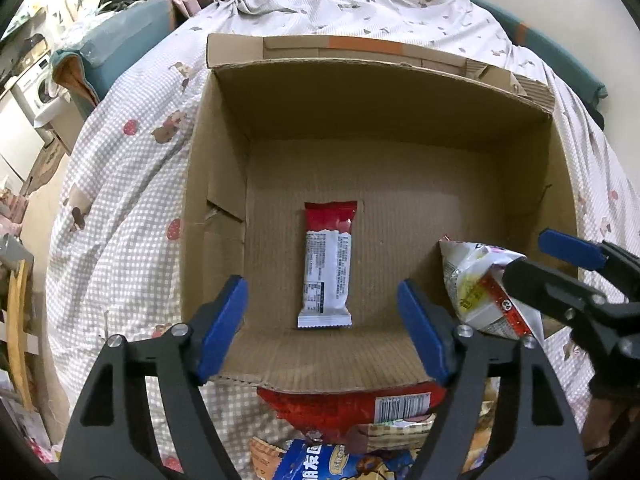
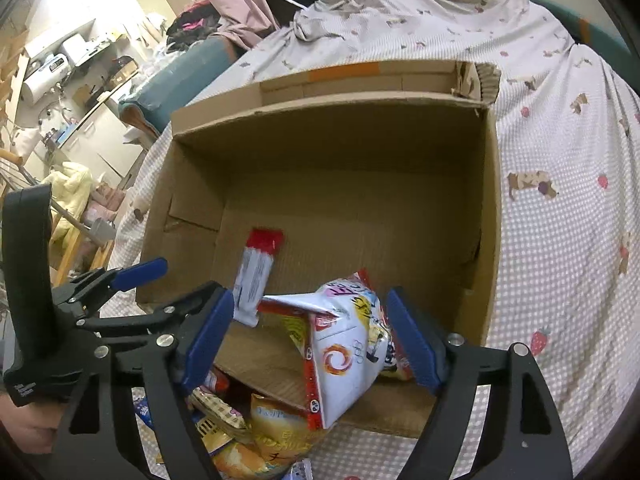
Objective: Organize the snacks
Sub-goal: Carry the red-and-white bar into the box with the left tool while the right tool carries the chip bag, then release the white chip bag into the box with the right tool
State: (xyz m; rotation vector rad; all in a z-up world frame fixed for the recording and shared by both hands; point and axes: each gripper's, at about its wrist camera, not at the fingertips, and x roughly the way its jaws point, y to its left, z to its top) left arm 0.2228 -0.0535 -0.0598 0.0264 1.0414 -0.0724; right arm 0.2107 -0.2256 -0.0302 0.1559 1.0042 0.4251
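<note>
An open cardboard box [image 1: 400, 92] sits on the bed. A red-and-white snack bar [image 1: 327, 266] lies flat on its floor; it also shows in the right wrist view [image 2: 256, 280]. My left gripper [image 1: 322, 328] is open and empty above the box's near edge. My right gripper [image 2: 310, 338] is open, and a white snack bag [image 2: 344, 352] stands tilted between its fingers over the box's near wall, touching the right pad. In the left wrist view the bag [image 1: 476, 284] sits at the right gripper's [image 1: 532, 256] tips.
A pile of loose snack packets [image 1: 352, 436] lies on the bedspread in front of the box, also seen in the right wrist view [image 2: 248, 428]. A checked bedspread [image 2: 560, 200] covers the bed. Cluttered furniture stands to the left.
</note>
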